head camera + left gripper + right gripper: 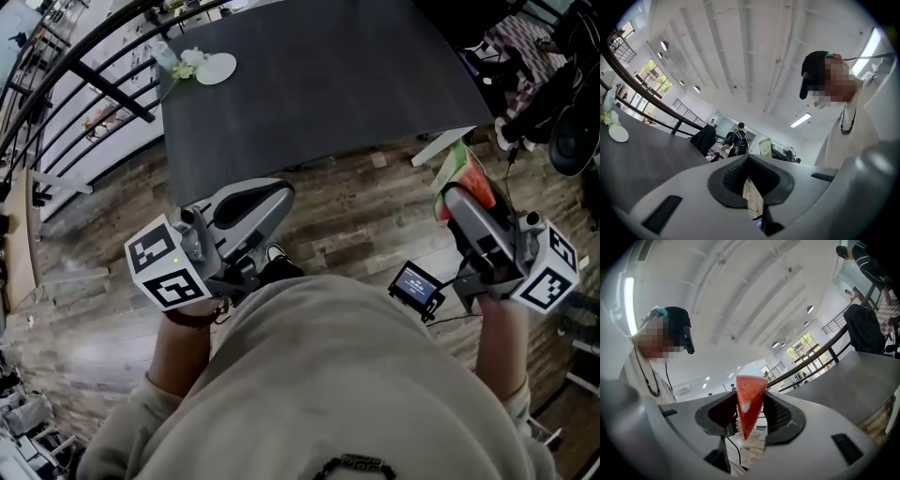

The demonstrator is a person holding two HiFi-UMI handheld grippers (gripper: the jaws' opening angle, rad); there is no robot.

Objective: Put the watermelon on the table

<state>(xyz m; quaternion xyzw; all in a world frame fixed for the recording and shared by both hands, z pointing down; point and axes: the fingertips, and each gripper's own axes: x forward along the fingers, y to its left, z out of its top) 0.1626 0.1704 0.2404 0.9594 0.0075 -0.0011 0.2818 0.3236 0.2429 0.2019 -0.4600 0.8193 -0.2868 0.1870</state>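
In the head view we see the watermelon slice [461, 176] in the right gripper [456, 195] above the floor [356, 206], just short of the table [319, 84], its long axis along the jaws and its green rind forward. The left gripper view shows us the left gripper [746, 160] closed and empty. Only the right gripper view shows both pads [779, 412] clamping the red flesh, tip toward the camera.

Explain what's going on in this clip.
A person holds a gripper in each hand in front of a dark grey table. The right gripper clamps a red, green-rinded wedge of watermelon between its fingers, short of the table's near edge and not yet set down. The left gripper is shut and empty.
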